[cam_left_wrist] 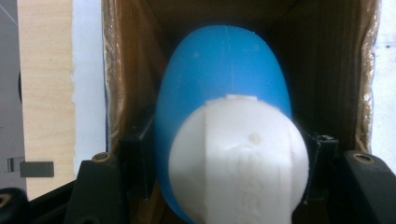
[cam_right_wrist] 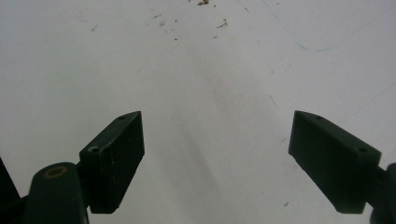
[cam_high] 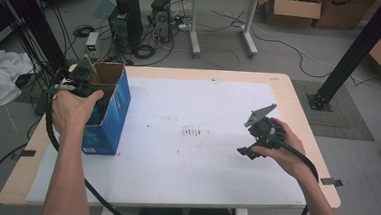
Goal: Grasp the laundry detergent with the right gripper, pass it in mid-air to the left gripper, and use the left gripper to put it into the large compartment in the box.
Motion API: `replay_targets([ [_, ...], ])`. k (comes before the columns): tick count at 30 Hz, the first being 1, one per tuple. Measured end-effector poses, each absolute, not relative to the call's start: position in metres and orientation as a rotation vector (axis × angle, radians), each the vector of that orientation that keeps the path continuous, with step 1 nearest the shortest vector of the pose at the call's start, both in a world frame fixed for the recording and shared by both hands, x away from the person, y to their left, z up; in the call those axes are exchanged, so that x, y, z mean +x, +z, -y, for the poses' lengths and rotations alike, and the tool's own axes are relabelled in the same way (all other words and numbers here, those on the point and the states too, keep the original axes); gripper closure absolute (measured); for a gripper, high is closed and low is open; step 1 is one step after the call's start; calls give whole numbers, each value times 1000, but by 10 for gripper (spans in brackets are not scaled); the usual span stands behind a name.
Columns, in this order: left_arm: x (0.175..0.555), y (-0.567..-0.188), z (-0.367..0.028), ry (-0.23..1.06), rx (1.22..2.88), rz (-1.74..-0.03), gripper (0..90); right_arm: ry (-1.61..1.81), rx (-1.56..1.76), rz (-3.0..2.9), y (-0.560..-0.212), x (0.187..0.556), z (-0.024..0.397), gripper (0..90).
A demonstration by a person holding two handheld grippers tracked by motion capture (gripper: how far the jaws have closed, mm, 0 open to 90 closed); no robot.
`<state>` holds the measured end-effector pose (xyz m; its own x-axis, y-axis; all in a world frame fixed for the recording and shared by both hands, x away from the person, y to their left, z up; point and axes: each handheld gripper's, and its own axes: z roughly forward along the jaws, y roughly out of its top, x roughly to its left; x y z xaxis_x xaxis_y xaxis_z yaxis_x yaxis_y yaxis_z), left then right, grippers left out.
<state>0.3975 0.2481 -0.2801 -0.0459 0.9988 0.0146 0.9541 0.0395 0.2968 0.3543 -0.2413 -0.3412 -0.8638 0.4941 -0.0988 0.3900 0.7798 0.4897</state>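
left gripper (cam_high: pixel 82 83) is over the open top of the blue box (cam_high: pixel 109 113) at the table's left edge, jaws clamped on a blue-and-white bottle (cam_left_wrist: pixel 224 140), one jaw on each side, just below its white cap (cam_left_wrist: pixel 238 163). left gripper view looks straight down into the brown cardboard interior (cam_left_wrist: pixel 317 56), with the bottle pointing into it, so my read is the placing step is mostly done: bottle is at or inside the mouth, not let go yet. can't tell if its base is touching the bottom. left to do: lower, open, lift out. right gripper (cam_high: pixel 256 141) is idle, well apart over the white sheet (cam_high: pixel 190 152), jaws spread wide with nothing between them (cam_right_wrist: pixel 215 158). sheet is bare apart from some dark smudges (cam_high: pixel 192 132) mid-table. main obstruction looks like the box walls, tight on both sides of the bottle, so the jaws may catch on the cardboard when they open. pc towers (cam_high: pixel 126 23) and cartons (cam_high: pixel 292 8) sit on the floor beyond, not in play.
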Motion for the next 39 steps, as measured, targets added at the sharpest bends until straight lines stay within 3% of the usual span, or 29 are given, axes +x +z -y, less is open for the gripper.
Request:
replay_targets([
  [27, 400, -281, -248, 330, 2016, -2111, 373, 675, 698, -2756, -344, 355, 242, 177],
  [39, 401, -281, -247, 329, 2015, -2114, 330, 663, 697, -2765, -346, 354, 241, 177],
])
